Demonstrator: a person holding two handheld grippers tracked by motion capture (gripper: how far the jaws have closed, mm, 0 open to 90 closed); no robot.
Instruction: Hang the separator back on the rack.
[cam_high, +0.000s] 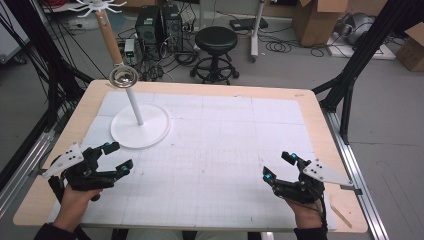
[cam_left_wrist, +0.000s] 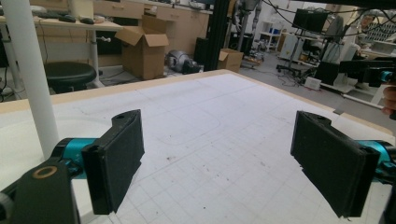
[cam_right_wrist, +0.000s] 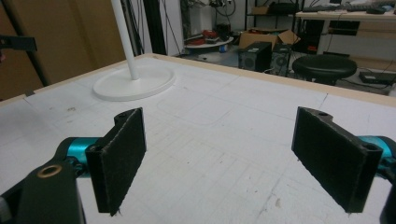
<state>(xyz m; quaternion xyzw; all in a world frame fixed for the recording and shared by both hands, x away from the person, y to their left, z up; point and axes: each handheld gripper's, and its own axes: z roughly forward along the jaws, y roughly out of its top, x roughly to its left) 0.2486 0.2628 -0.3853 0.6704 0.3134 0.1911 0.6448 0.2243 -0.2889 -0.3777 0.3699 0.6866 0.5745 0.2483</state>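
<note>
Both grippers sit low at the near edge of the table (cam_high: 310, 107), jaws spread wide and holding nothing. The left gripper (cam_high: 113, 158) is at the near left, the right gripper (cam_high: 279, 165) at the near right, well apart from each other, each gripped by a hand (cam_high: 74, 201) coming in from the bottom. Up in the far left corner of the white mat (cam_high: 220, 150) stands the white stand (cam_high: 141, 131): a round flat base with a thin white pole rising from its middle, its long axis upright and, in the high view, leaning toward the far left. At the pole's top hangs a metal strainer (cam_high: 123, 76), bowl facing the camera, its wooden handle (cam_high: 109, 36) running on up and away toward the white hooks at the crown. The left gripper view catches just the lower pole (cam_left_wrist: 29, 74) close by its left pad, with the black stool (cam_left_wrist: 67, 73) behind the table edge and cardboard boxes (cam_left_wrist: 142, 46) beyond. The right gripper view takes in the base whole (cam_right_wrist: 134, 83), well ahead and to the left of its open jaws, and the stool (cam_right_wrist: 324, 66) off to the right.
</note>
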